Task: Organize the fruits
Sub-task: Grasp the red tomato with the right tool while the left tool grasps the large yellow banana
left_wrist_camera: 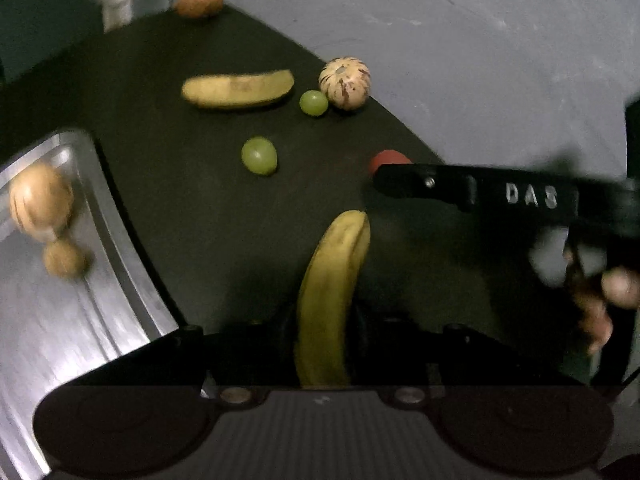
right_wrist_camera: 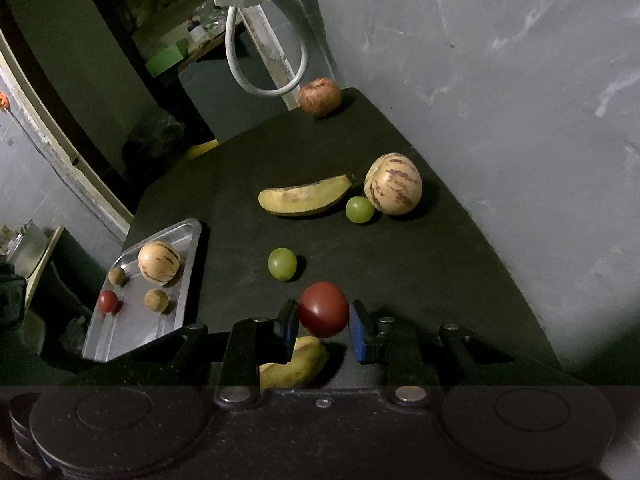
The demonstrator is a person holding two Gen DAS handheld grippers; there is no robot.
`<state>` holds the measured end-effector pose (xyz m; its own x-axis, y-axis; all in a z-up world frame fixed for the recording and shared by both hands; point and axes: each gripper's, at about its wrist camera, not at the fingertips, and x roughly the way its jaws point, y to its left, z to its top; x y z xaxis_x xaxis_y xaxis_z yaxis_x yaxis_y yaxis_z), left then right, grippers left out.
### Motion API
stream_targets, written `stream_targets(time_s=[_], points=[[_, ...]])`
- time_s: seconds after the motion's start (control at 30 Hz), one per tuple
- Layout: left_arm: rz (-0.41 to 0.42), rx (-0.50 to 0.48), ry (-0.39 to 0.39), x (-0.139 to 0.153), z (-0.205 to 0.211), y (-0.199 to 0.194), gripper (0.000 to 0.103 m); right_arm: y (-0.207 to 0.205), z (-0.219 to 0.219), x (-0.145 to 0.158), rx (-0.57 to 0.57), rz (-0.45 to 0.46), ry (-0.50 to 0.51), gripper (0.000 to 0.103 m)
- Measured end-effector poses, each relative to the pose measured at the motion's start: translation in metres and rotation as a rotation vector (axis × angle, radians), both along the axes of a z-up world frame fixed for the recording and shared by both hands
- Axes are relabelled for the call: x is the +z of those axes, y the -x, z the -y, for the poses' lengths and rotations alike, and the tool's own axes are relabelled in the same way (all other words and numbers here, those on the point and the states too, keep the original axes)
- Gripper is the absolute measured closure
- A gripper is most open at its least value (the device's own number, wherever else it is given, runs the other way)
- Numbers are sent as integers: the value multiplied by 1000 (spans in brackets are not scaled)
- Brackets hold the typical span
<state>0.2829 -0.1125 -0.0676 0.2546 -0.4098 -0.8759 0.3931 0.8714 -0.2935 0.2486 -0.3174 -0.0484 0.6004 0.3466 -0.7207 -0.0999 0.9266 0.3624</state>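
Note:
My left gripper is shut on a yellow banana, held lengthwise over the dark table. My right gripper has its blue pads on either side of a red tomato; it also shows in the left wrist view with the tomato at its tip. Part of the held banana shows below it. A steel tray at the left holds a striped melon, two small brown fruits and a small red fruit.
On the table lie a second banana, two green grapes, a large striped melon and a reddish-brown fruit at the far edge. A grey wall runs along the right. A white hose hangs behind.

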Motion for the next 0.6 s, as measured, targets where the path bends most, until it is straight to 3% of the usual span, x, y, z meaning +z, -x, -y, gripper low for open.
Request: stream_targets(time_s=[0.4,0.6], points=[[-167,251,294,0,-35,29,70,9,-11,24,6,46,17,74],[-84,339,302,16,-66,44,70,1,-36,29,51,53,8,74]])
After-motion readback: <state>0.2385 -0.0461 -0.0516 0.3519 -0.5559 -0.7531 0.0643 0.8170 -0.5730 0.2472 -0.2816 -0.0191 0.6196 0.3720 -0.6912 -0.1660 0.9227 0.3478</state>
